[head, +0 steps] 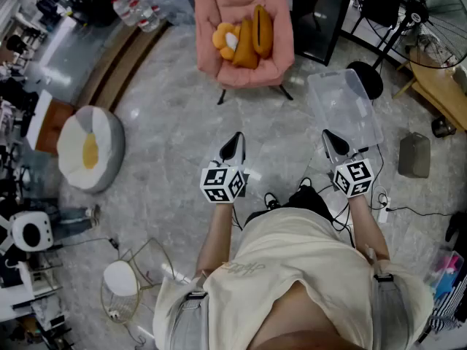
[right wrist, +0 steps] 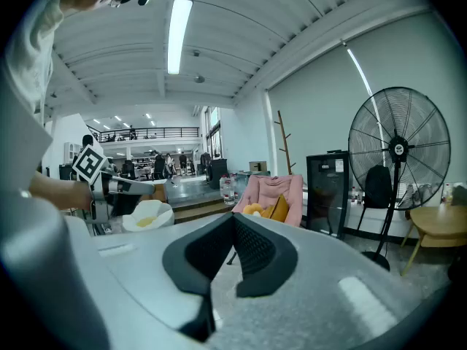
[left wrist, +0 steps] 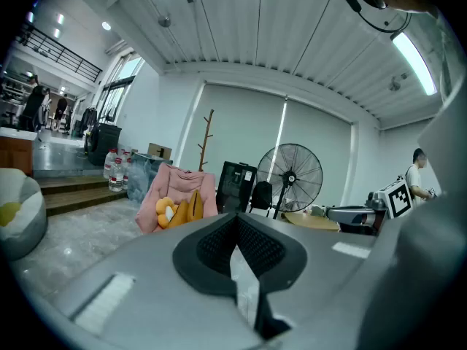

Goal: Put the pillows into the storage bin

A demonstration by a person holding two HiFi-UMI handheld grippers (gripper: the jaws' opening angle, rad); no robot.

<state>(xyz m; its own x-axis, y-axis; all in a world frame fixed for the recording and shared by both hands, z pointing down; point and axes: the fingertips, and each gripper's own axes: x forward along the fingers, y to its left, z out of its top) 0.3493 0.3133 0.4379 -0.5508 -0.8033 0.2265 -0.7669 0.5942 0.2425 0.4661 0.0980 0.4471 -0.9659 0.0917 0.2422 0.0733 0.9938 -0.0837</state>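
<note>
Three pillows (head: 244,41) are seen in the head view, piled on the seat of a pink chair (head: 211,6) at the top of the frame, well apart from both grippers. The left gripper (head: 234,141) is held almost in line with the chair, so it is judged the nearer. The right gripper (head: 330,138) is set further right, with the clear bin (head: 343,111) on the floor just beyond its tip; nothing is seen inside it. The two orange pillows are stood on edge against the chair back, their long axes running away from the person, and the flower-shaped one is leaned at their left.

In the left gripper view, the jaws are pressed together with nothing between them. The pillows (left wrist: 179,210) are shown far off on the chair, to the left of the tip.

In the right gripper view, the jaws are likewise closed on nothing, and the pillows (right wrist: 266,208) are seen slightly right of the tip, also distant. A walk forward and an opening of the jaws are judged necessary before any pillow can be taken.
</note>
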